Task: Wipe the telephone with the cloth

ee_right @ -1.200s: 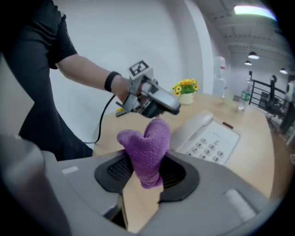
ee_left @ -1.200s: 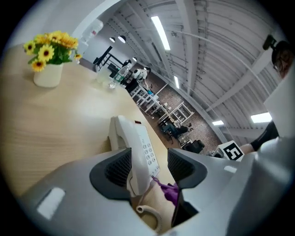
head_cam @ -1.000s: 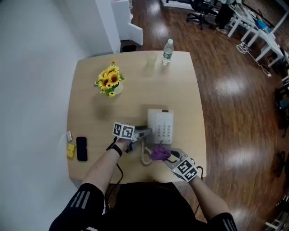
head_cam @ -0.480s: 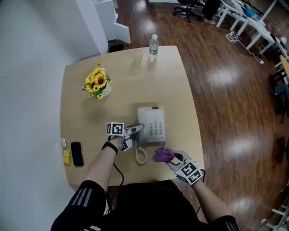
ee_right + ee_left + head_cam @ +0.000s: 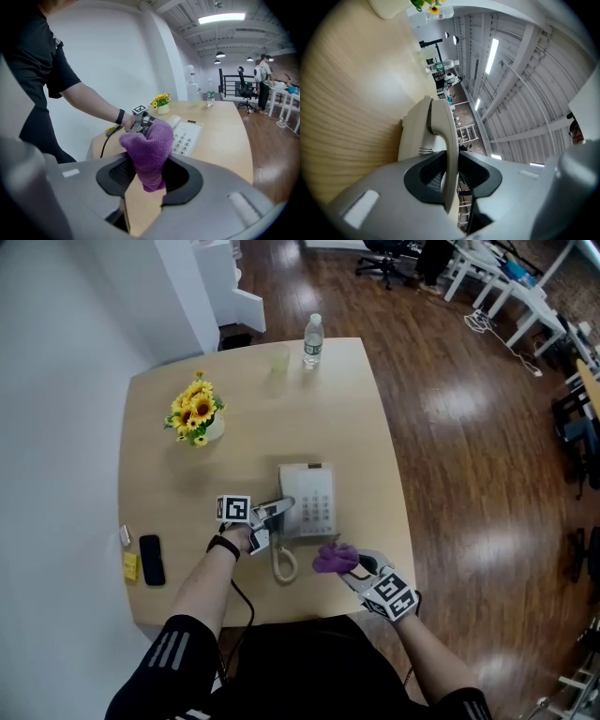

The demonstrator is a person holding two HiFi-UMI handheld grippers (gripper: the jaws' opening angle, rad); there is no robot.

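The pale grey telephone [image 5: 309,501] lies on the wooden table [image 5: 375,437], its handset [image 5: 284,509] along its left side and the coiled cord [image 5: 281,564] looping toward me. My left gripper [image 5: 269,516] has closed on the handset [image 5: 443,131]; in the left gripper view both pads press its sides, with the base [image 5: 415,136] behind. My right gripper [image 5: 360,568] is shut on a bunched purple cloth [image 5: 333,558], just in front of the telephone's near right corner. In the right gripper view the cloth [image 5: 150,149] rises between the jaws, with the keypad [image 5: 185,136] beyond.
A vase of sunflowers [image 5: 195,415] stands at the back left. A water bottle [image 5: 312,340] and a clear cup [image 5: 279,362] stand at the far edge. A black phone [image 5: 150,560] and a yellow item [image 5: 130,565] lie at the near left. Dark wood floor lies off the table's right edge.
The left gripper has stayed at the handset and is now clamped on it. The right gripper with the cloth has kept its place near the telephone's front. The head view has shifted slightly.
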